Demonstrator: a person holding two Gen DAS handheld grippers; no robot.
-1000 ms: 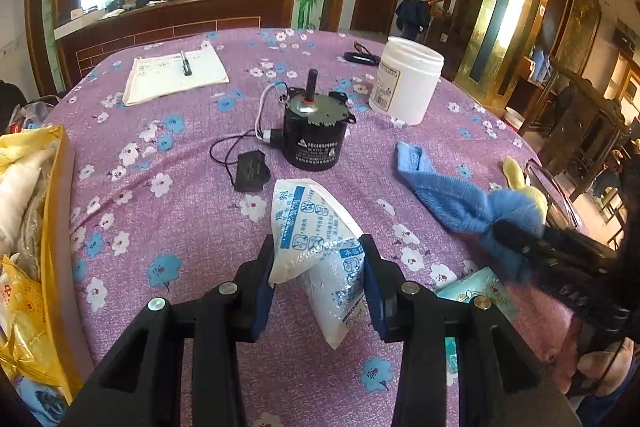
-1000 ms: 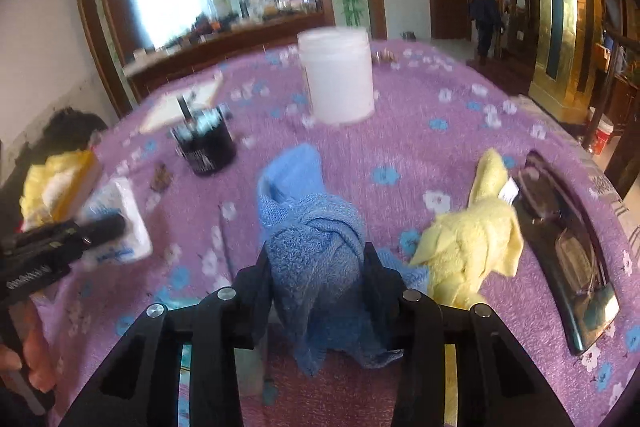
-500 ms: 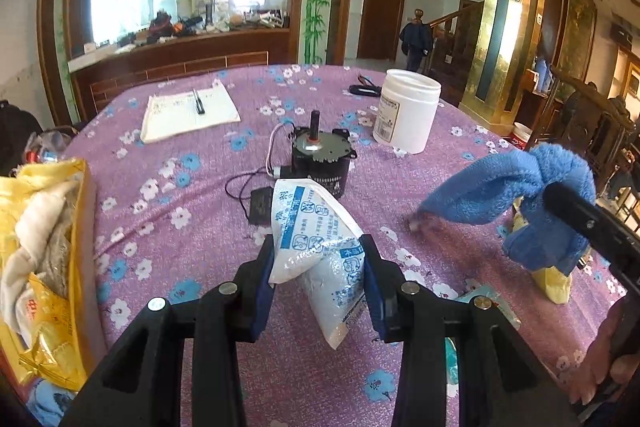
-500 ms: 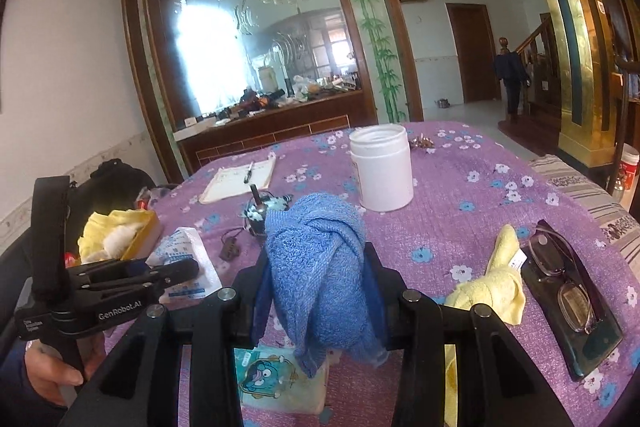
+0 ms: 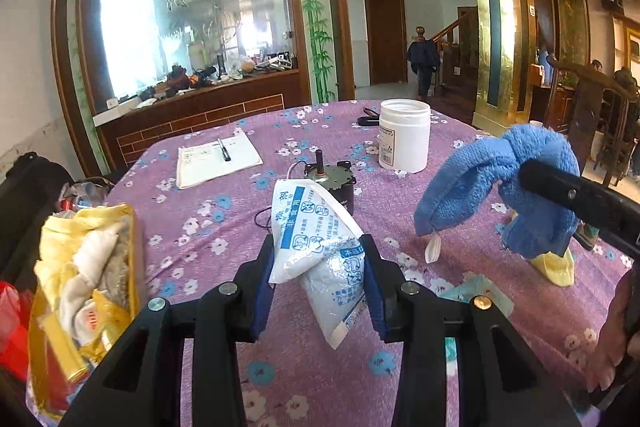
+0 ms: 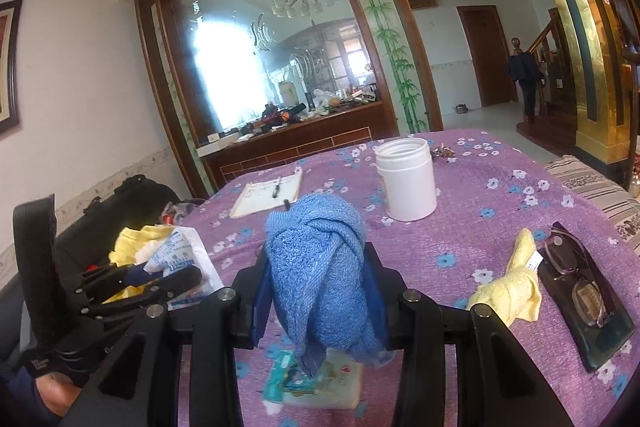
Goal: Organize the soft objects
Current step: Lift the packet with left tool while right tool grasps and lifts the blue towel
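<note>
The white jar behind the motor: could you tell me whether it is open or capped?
Open. The white jar stands upright on the purple tablecloth with no lid; its bare rim shows in the right wrist view. Its contents cannot be seen.

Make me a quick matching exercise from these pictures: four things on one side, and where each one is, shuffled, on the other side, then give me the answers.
Things:
1. blue towel
2. white pouch
3. yellow cloth
4. pen

Places:
A. lying on the notepad
B. clamped in the left tool
C. on the tablecloth beside the glasses
D. clamped in the right tool

Pairs: 1-D, 2-B, 3-C, 4-A
</note>
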